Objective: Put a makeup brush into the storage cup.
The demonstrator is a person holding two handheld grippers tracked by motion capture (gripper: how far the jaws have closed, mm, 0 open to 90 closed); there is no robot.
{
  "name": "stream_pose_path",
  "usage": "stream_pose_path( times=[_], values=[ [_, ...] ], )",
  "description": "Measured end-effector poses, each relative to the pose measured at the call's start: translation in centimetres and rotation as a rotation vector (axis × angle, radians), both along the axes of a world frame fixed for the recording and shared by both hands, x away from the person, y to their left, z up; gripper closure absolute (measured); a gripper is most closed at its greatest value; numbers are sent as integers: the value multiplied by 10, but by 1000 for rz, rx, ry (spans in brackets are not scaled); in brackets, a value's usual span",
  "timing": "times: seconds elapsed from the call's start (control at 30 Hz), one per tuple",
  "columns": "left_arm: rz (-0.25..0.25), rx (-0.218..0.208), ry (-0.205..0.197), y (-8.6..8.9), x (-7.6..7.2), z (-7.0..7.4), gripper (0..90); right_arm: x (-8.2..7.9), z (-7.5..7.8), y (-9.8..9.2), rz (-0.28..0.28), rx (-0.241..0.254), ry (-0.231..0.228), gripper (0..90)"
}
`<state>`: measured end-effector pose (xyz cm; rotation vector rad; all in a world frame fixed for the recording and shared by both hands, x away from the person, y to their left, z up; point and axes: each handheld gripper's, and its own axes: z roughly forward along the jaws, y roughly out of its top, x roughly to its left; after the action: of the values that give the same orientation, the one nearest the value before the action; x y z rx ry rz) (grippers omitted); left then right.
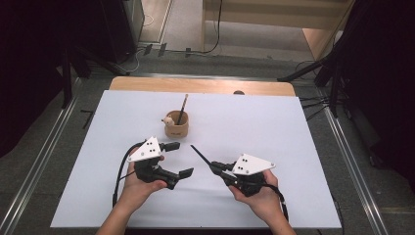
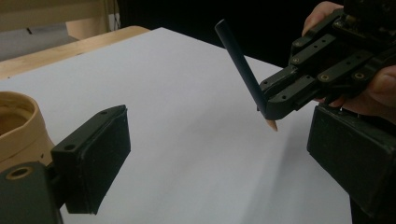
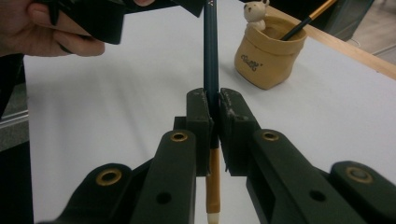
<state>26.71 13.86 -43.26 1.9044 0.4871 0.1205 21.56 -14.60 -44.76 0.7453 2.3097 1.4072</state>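
White surface all the way across, with a strip of pale wood at its far edge. Both grippers are black, the left gripper and the right gripper alike, each topped by a light grey three-cornered plate dotted with dark spots, and brass-coloured rings glint on the right one's arms. The pencil is dark blue-green, bare tan wood at its sharpened end. The tan pot carries dark lettering on its side and a cream bear figure at its rim. Inside stands a second pencil, black with a golden-orange end.
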Motion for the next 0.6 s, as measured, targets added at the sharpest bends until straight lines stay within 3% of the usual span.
stream_pose_path(
  times=[0.33, 0.6],
  values=[
    [-56, 18, 10, -1, -1, 4, 269, -2, -3, 5, 68, -52, -25, 847],
    [-131, 27, 53, -1, 1, 7, 413, -2, -5, 8, 107, -98, -39, 847]
  ],
)
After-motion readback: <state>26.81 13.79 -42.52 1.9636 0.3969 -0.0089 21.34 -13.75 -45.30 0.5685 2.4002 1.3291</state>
